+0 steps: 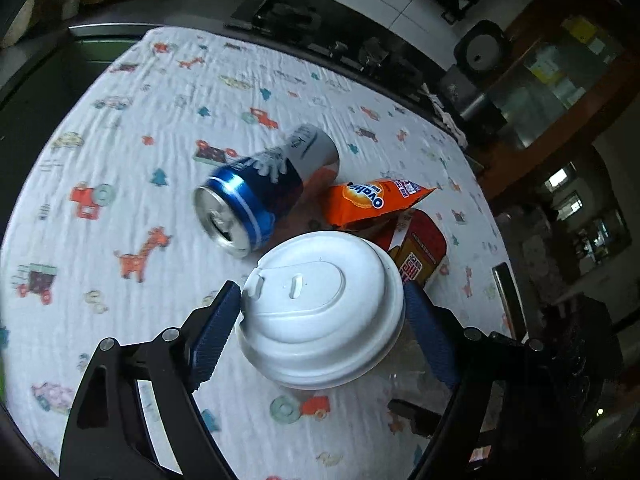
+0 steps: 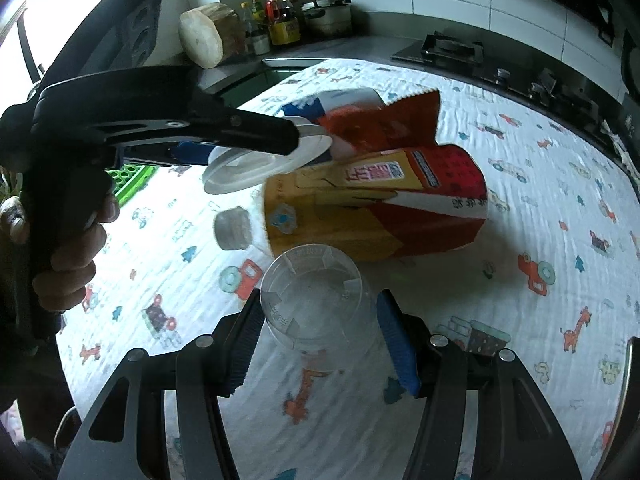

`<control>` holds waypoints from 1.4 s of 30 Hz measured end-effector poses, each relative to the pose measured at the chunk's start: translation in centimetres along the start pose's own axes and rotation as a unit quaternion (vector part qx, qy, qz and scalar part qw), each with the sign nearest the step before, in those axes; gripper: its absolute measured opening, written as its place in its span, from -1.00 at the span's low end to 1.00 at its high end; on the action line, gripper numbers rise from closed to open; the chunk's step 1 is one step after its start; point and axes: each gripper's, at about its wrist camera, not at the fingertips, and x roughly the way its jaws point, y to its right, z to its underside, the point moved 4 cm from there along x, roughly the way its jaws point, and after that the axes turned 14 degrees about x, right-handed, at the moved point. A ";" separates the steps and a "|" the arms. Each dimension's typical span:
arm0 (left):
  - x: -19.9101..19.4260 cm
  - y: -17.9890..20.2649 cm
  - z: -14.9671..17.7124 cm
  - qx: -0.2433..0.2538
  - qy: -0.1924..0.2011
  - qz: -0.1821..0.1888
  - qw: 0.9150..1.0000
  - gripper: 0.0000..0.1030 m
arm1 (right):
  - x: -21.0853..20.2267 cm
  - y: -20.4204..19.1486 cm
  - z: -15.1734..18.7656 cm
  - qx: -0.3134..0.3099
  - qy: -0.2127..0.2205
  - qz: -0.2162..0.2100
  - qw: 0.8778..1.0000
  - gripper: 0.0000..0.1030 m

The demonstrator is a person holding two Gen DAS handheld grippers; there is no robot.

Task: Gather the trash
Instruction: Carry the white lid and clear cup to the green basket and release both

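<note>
My left gripper (image 1: 322, 306) is shut on a white plastic cup lid (image 1: 320, 312), held flat above the table; it also shows in the right wrist view (image 2: 256, 166). My right gripper (image 2: 320, 320) is shut on a clear plastic cup (image 2: 316, 300) whose base points forward. Beyond the lid lie a blue and silver drink can (image 1: 264, 188) on its side, an orange Ovaltine packet (image 1: 368, 200) and a red and yellow paper tub (image 1: 416, 256). The tub (image 2: 376, 204) lies on its side just ahead of the clear cup, the orange packet (image 2: 392, 120) behind it.
The table has a white cloth with cartoon prints (image 1: 120, 120). A small clear bottle cap (image 2: 232, 228) lies left of the tub. A green basket (image 2: 132, 180) sits at the table's left. A stove (image 2: 448, 52), bottles and a pot (image 2: 328, 12) line the counter behind.
</note>
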 end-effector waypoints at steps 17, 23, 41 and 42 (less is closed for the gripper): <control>-11.8 -7.5 3.2 -0.033 0.064 -0.107 0.992 0.57 | -0.9 -7.8 -1.3 -0.041 0.009 -0.034 0.999 0.08; -16.3 -13.0 5.6 -0.074 0.078 -0.158 0.982 0.57 | -0.2 -11.5 -1.8 -0.064 0.005 -0.048 0.997 0.08; -20.5 -26.1 12.5 -0.182 0.051 -0.223 0.956 0.63 | 4.5 -21.5 -4.3 -0.098 -0.022 -0.079 0.992 0.08; -20.6 -26.6 12.9 -0.190 0.049 -0.222 0.955 0.62 | 4.7 -21.8 -4.3 -0.099 -0.024 -0.081 0.992 0.08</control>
